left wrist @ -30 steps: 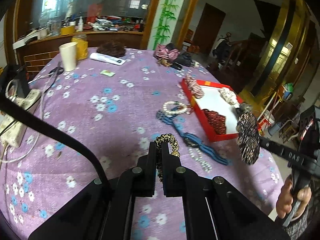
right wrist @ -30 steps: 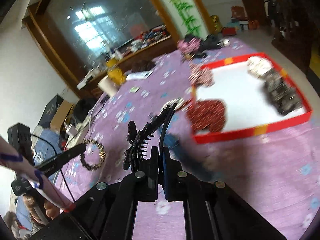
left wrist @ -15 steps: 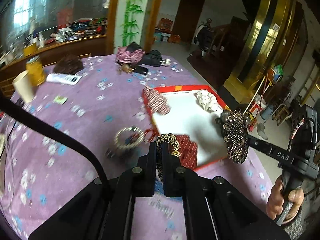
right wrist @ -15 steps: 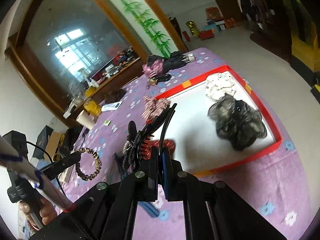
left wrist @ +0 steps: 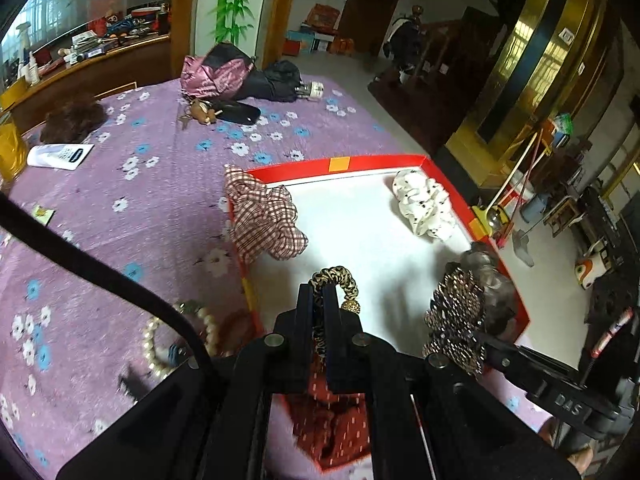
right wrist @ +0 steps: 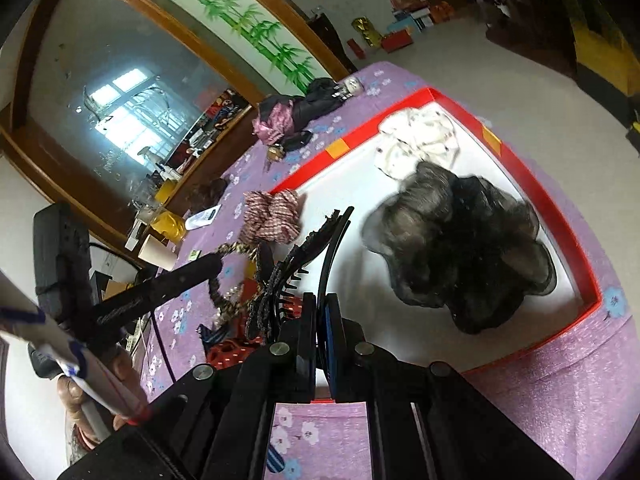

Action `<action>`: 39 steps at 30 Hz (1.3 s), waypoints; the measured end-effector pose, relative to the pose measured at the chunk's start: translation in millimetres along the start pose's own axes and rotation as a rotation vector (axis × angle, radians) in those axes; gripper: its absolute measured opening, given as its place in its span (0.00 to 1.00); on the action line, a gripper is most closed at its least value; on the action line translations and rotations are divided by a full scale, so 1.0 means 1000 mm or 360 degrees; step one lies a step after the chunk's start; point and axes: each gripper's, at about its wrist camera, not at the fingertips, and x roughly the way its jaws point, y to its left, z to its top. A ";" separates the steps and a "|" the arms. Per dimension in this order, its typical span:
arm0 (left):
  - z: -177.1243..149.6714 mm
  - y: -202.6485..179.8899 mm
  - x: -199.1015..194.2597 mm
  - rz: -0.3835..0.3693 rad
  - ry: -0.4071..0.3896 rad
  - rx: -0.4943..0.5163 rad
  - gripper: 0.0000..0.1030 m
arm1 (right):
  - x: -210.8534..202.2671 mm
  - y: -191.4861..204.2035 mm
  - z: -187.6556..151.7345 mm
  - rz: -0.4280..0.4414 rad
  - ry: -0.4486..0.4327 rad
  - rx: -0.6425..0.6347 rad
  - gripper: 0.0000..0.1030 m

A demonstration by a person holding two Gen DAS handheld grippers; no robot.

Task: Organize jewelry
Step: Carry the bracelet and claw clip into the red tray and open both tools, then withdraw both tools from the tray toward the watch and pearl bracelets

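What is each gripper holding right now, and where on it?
Left gripper pinches the leopard-print hair tie across its band, beside the gold bead. Right gripper clamps the black sequined hair clip at its lower end.

Soft daylight from the bright blown-out window (right wrist: 120, 120), glare on the white floor of the red-rimmed tray (left wrist: 360, 224), faint shadows there, motion-blurred fluffy dark grey scrunchie (right wrist: 460, 248), heavy fisheye bending, black vignetted corners.

Red tray (left wrist: 376, 159), leopard-print scrunchie (left wrist: 334, 276), purple floral tablecloth (left wrist: 160, 184)
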 end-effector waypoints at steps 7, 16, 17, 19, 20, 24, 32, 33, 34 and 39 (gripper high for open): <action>-0.001 0.005 0.026 0.0037 0.0069 -0.0029 0.04 | 0.004 -0.014 0.000 -0.0040 0.0006 0.0043 0.04; -0.003 0.012 0.016 0.0008 0.0002 -0.0065 0.33 | 0.005 -0.016 0.000 -0.0120 -0.0019 0.0029 0.06; -0.003 0.012 0.012 0.0005 -0.0009 -0.0065 0.35 | 0.004 -0.015 0.000 -0.0133 -0.0034 0.0026 0.08; -0.004 0.013 0.005 -0.0008 -0.0014 -0.0067 0.35 | 0.002 -0.014 0.000 -0.0145 -0.0055 0.0012 0.13; -0.005 0.014 0.000 -0.0020 -0.0016 -0.0074 0.35 | 0.000 -0.012 0.000 -0.0147 -0.0070 0.0001 0.23; -0.014 0.021 -0.028 -0.0038 -0.0062 -0.0089 0.43 | -0.011 0.000 -0.002 -0.0185 -0.0137 -0.0060 0.41; -0.064 0.054 -0.091 0.0109 -0.0136 -0.0177 0.49 | -0.035 0.027 -0.024 -0.0184 -0.0177 -0.0157 0.45; -0.071 0.059 -0.097 0.0135 -0.0145 -0.0193 0.50 | -0.038 0.029 -0.028 -0.0188 -0.0180 -0.0166 0.46; -0.079 0.065 -0.103 0.0164 -0.0152 -0.0210 0.50 | -0.041 0.031 -0.033 -0.0192 -0.0178 -0.0176 0.47; -0.121 0.096 -0.122 0.0311 -0.0177 -0.0291 0.50 | -0.043 0.044 -0.058 -0.0170 -0.0122 -0.0213 0.47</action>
